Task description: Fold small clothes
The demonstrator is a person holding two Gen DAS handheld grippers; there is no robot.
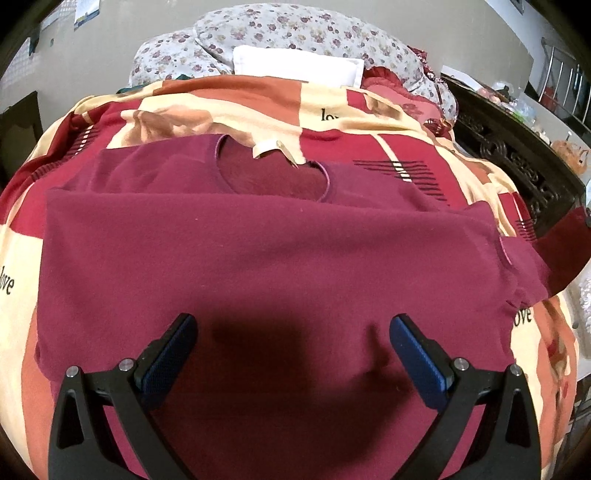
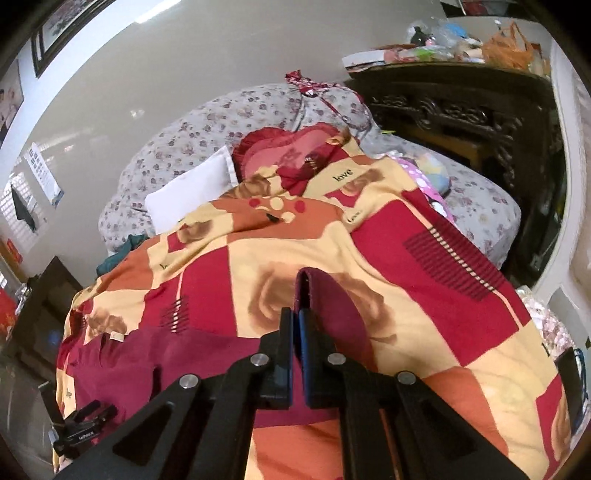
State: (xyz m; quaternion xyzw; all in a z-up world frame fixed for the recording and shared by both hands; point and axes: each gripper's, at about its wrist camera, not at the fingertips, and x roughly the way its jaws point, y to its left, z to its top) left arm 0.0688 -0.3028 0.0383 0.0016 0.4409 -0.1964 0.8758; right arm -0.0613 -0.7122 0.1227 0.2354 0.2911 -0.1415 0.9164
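**One maroon top on the bed: left tongs open over it, right tongs pinching a fold**

In the left wrist view, a single maroon knit short-sleeved top (image 1: pixel 258 258) lies spread on a red, cream and orange patchwork bedspread printed with "love" (image 1: pixel 369 107). Its round neckline points away from the camera toward the pillows, so the long axis runs from the near hem to the far collar. Bedspread shows bare along its left edge. The near part is folded over, with a straight fold edge running left to right below the neckline. One sleeve sticks out on the right, close to where the bedspread falls away at the bed's side. A cream fabric tag (image 1: pixel 275 149) lies across the neck opening.

The left tongs (image 1: pixel 293 332) hang above the near part of the top, blue pads wide apart and holding nothing; their shadow falls on the cloth between them.

At the far end sit one white rectangular pillow (image 1: pixel 299 68) and a floral grey-white quilt bundle (image 1: pixel 295 29).

In the right wrist view, the top (image 2: pixel 122 365) lies at lower left. The right tongs (image 2: pixel 297 317) are closed on a narrow fold of maroon fabric that stands up between the pads. Bare bedspread (image 2: pixel 443 295) stretches ahead and to the right. A dark carved wooden cabinet (image 2: pixel 461 107) stands beside the bed.
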